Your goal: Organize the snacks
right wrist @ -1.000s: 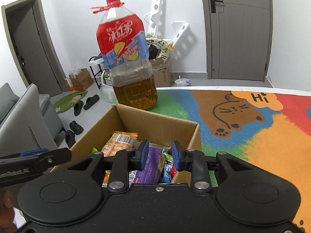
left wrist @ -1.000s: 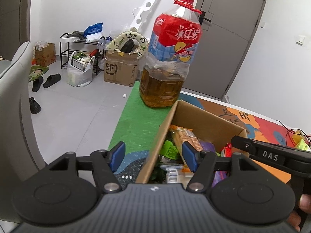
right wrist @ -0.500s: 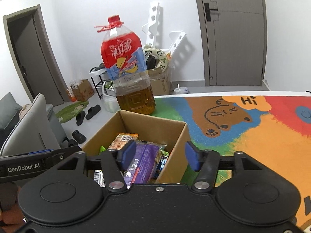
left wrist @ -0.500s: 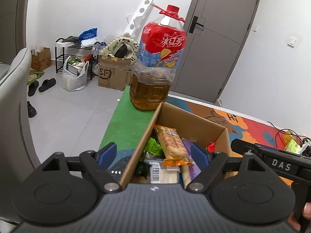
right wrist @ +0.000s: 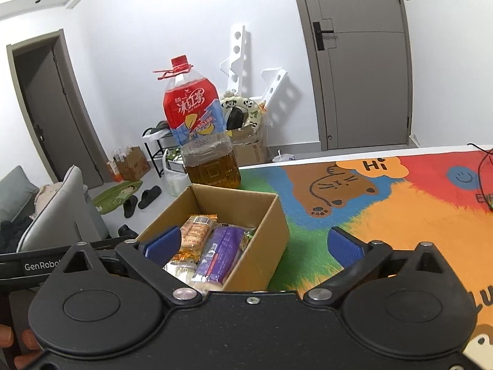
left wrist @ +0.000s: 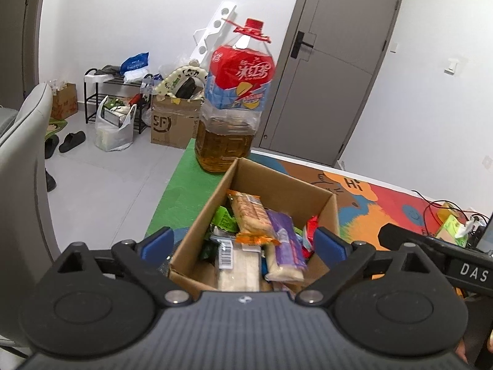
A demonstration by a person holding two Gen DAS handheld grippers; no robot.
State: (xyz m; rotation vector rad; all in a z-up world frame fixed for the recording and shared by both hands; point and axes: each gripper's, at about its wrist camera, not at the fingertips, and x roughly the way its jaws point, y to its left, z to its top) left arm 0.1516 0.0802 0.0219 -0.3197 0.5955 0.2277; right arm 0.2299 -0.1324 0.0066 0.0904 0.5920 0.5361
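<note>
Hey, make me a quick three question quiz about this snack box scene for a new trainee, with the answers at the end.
1. True or false: the left hand-held gripper is shut on a snack.
2. Multiple choice: the big iced tea bottle stands where relative to the cardboard box? A) inside it B) just beyond its far wall, on the mat C) on the floor
3. Fill in: the purple packet lies beside an ______ wrapped biscuit pack in the box.

Key: 1. False, both it and the right hand-held gripper are open and hold nothing. 2. B. 3. Orange.
</note>
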